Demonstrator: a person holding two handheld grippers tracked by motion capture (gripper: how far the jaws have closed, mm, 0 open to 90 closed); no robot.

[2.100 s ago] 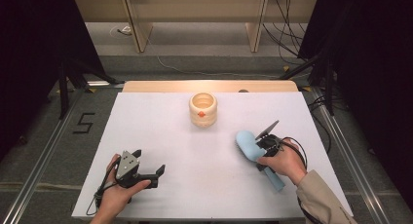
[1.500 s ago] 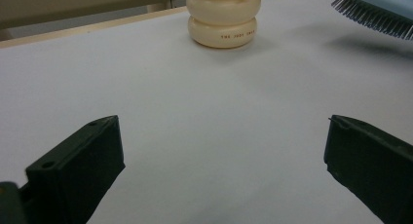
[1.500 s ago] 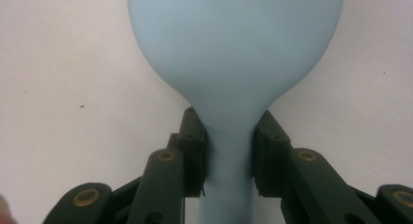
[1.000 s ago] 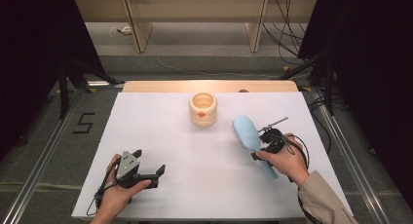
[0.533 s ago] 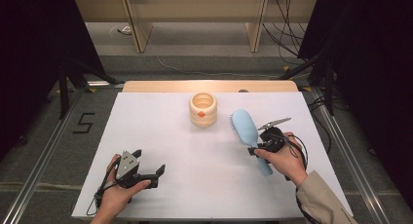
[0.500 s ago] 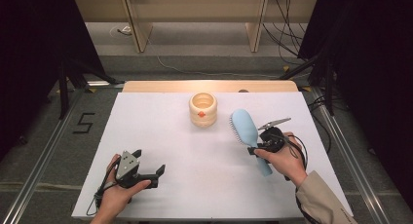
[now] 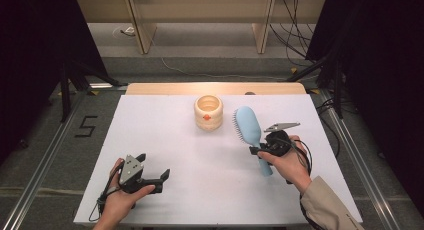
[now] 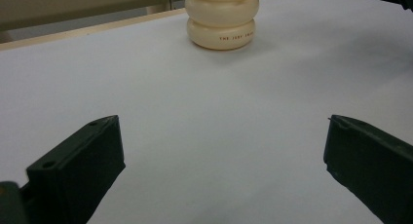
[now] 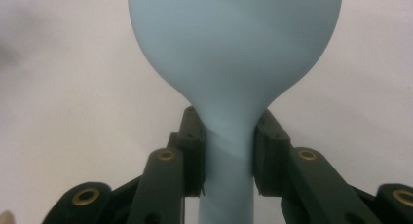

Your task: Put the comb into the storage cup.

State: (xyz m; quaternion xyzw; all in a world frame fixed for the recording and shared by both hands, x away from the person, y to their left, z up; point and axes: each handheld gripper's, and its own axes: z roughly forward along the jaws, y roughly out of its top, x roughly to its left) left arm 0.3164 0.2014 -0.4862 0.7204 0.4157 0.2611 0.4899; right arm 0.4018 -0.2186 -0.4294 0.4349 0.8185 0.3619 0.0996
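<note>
A light-blue hairbrush [image 7: 248, 126] is clamped at its neck by the right gripper [image 7: 263, 149], best kept level toward the cup [image 7: 208, 111] at 10 o'clock, while the left gripper [image 7: 152, 176] rests with jaws spread.

Hairbrush [image 9: 234, 53]: smooth matt blue plastic
Ringed pot [image 8: 222, 20]: glossy cream
Table sheet [image 7: 165, 135]: matt white

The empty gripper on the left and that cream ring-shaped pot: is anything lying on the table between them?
No. In the left gripper view, bare white table runs from the open left gripper to the cream pot.
</note>
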